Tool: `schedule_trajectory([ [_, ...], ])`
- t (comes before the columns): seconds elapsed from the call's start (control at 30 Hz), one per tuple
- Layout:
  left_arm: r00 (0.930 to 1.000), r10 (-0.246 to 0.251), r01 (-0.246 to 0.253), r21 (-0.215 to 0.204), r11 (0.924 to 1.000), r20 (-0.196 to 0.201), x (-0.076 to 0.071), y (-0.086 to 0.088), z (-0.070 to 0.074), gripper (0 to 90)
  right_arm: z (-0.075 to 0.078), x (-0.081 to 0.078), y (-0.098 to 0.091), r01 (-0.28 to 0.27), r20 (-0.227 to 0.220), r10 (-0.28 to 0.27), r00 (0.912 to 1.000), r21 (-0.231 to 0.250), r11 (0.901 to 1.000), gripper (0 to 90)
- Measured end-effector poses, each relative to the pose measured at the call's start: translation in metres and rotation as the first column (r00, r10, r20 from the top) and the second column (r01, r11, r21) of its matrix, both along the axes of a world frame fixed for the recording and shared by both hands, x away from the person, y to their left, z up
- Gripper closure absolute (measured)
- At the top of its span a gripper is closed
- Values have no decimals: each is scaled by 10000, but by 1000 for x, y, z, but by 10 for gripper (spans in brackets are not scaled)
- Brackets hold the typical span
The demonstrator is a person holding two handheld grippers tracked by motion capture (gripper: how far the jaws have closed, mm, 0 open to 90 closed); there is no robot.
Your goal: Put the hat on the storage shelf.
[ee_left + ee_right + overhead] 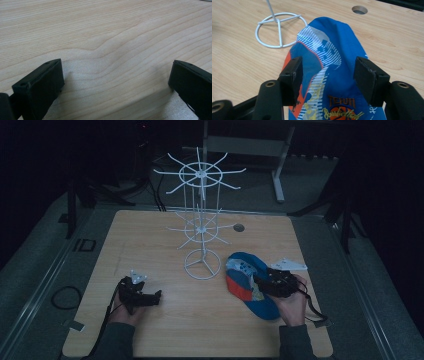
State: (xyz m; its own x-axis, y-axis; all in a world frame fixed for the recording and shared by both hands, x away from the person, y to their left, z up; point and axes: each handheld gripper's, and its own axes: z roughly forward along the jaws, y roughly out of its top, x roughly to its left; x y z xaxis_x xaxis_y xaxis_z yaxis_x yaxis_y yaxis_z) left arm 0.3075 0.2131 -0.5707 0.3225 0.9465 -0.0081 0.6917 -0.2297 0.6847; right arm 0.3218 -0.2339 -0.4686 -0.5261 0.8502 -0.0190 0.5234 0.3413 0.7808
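Open jaws over blue cap [329, 65], basketball print

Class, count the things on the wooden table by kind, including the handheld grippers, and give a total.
Wire racks: 1
Caps: 1
Grippers, left and right: 2
Total: 4

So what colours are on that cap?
The cap is mostly blue, with orange, white stripes and yellow lettering; the right gripper view shows it best.
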Motion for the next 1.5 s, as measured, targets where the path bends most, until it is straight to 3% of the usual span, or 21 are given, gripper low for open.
schedule_trajectory([
  [0.07,10000,7,-7,2,10000,10,0,0,0,0,3,-3,4,-56,154,60,9999,-271,9996,409],
  [0.37,10000,-27,27,-11,10000,11,0,0,0,0,5,-4,4,-77,-45,76,10000,-214,9997,406],
  [0.6,10000,-32,32,-3,10000,10,0,0,0,0,17,-3,4,-270,-57,268,9996,-383,9989,393],
  [0.8,10000,-34,34,-4,10000,8,0,0,0,0,23,-3,3,-426,-458,406,9981,-420,9982,363],
  [1.03,10000,-30,30,-8,10000,7,0,0,0,0,31,5,-1,-357,-383,317,9988,-1089,9934,395],
  [1.5,10000,-30,30,-18,10000,21,0,0,0,0,46,29,5,-964,-1249,760,9893,-1667,9813,401],
])
